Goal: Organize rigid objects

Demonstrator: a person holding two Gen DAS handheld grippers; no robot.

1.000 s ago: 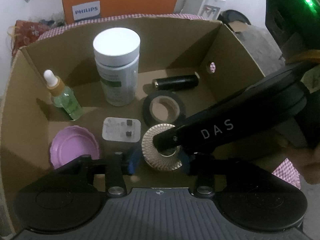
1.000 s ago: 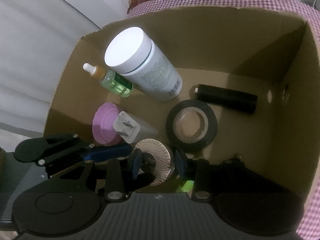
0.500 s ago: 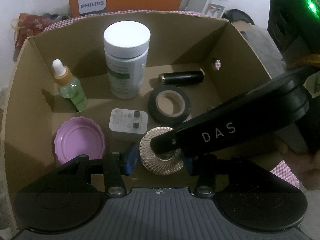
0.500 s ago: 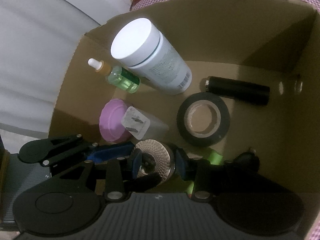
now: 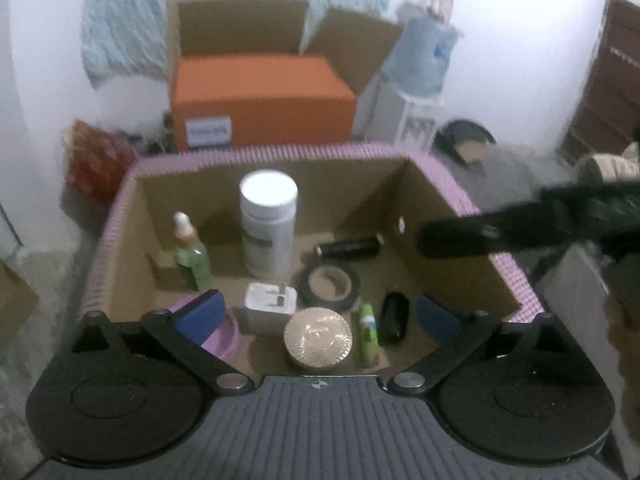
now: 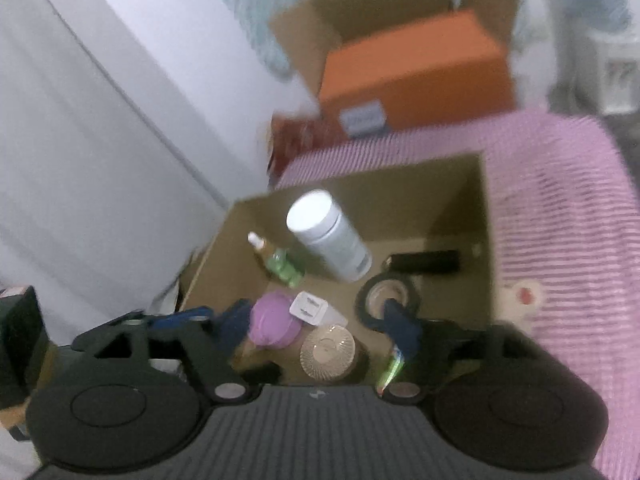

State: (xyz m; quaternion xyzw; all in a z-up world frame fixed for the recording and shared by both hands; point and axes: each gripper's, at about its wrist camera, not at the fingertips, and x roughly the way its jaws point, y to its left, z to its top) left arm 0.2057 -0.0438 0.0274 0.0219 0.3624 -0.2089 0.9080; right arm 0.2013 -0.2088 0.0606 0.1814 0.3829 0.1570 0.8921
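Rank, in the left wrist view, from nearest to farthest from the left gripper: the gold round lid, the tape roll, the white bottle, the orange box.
1. Gold round lid, lying between the opening fingers.
2. Tape roll, mid-carton.
3. White bottle, standing toward the back wall.
4. Orange box, behind the carton.

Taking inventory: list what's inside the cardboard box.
Inside the cardboard box: white bottle, green dropper bottle, black tube, tape roll, white charger, gold disc, partly hidden pink lid.

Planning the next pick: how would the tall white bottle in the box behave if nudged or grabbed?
The white bottle stands upright and is tall for its base, so a high push would probably tip it. Once down, its round body would likely roll. Its smooth wall and wide lid may slip in narrow jaws.
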